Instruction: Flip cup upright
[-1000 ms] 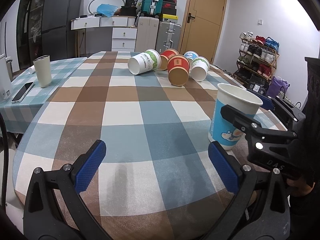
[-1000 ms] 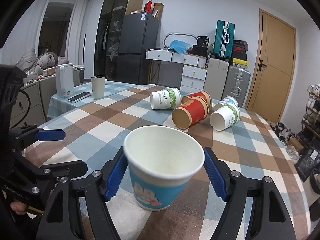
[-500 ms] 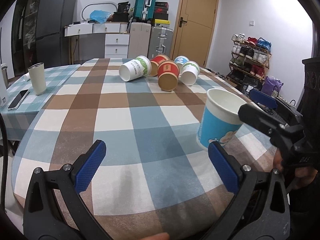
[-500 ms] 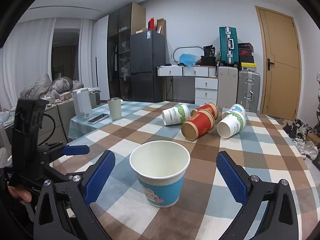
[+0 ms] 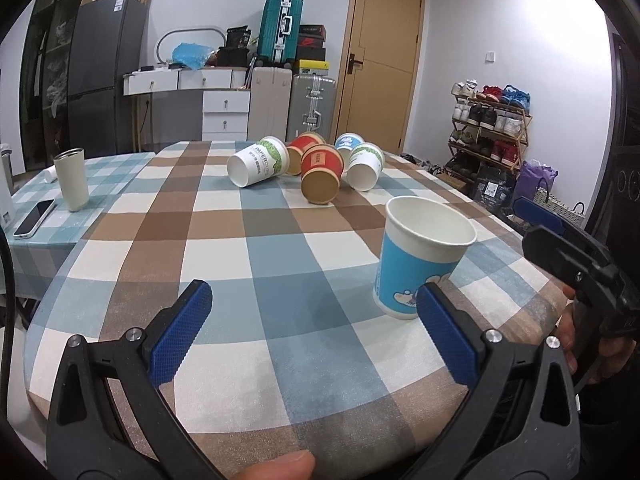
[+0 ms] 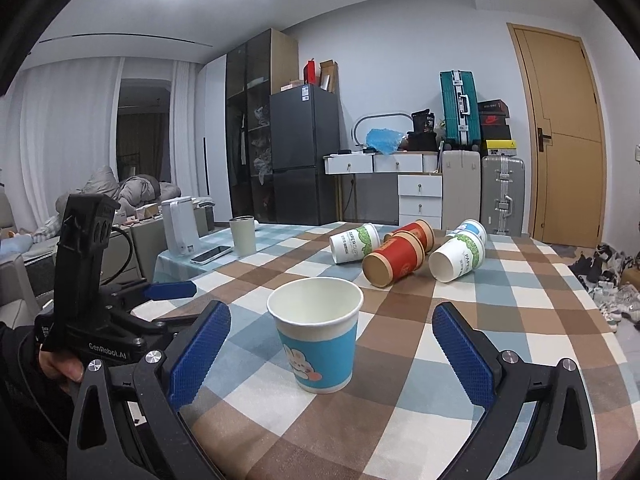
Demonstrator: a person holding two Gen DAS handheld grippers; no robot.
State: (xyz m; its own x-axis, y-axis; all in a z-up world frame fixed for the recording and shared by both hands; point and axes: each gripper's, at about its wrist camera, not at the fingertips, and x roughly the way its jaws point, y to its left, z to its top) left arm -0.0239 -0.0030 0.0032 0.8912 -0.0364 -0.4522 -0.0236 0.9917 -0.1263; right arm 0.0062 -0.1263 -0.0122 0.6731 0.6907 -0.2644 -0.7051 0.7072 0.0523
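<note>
A blue paper cup with a cartoon print stands upright on the checked tablecloth; it also shows in the right wrist view. My right gripper is open and empty, drawn back from the cup, which stands free ahead between its blue pads. My left gripper is open and empty, with the cup just beyond its right pad. Several paper cups lie on their sides further back: a white-green one, red ones and another white-green one.
A cream tumbler and a phone sit on the side table at left. A white kettle stands there too. The table's near edge is close to my left gripper. Shoe rack and door stand at the right.
My right gripper has opened, let go of the blue cup and pulled back from it. The cup stays upright on the table. My left gripper has drifted back slightly.
</note>
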